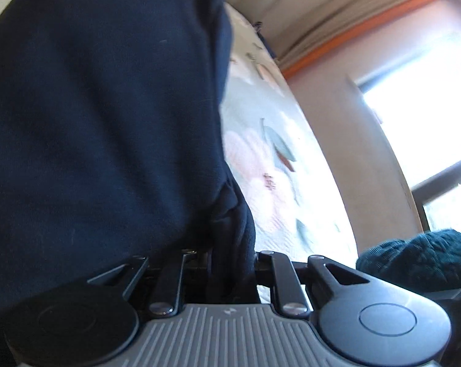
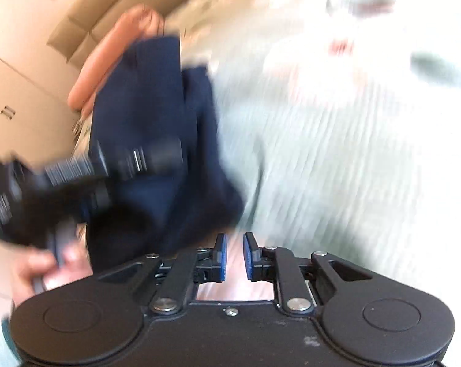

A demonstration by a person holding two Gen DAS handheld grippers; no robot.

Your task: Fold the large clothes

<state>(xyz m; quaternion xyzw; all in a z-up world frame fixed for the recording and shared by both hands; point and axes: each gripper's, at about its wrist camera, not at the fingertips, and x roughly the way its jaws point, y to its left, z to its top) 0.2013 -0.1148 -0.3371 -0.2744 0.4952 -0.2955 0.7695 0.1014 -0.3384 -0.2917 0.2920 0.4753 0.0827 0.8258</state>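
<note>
A dark navy garment (image 1: 92, 122) fills the left of the left wrist view and drapes over my left gripper (image 1: 230, 253). A bunch of its cloth runs down between the jaws, which hide under it and look shut on it. In the blurred right wrist view the same garment (image 2: 157, 107) hangs from the left gripper (image 2: 166, 156), which a hand (image 2: 46, 269) holds. My right gripper (image 2: 235, 257) is to the right of the cloth's lower edge. Its blue pads (image 2: 221, 257) stand a little apart with nothing between them.
The garment hangs above a bed with a pale floral quilt (image 1: 276, 159) (image 2: 337, 153). A bright window (image 1: 429, 107) is at the right. A dark teal quilted sleeve (image 1: 420, 257) is close by. An orange-pink object (image 2: 108, 55) sits behind the garment, near a beige headboard (image 2: 108, 6).
</note>
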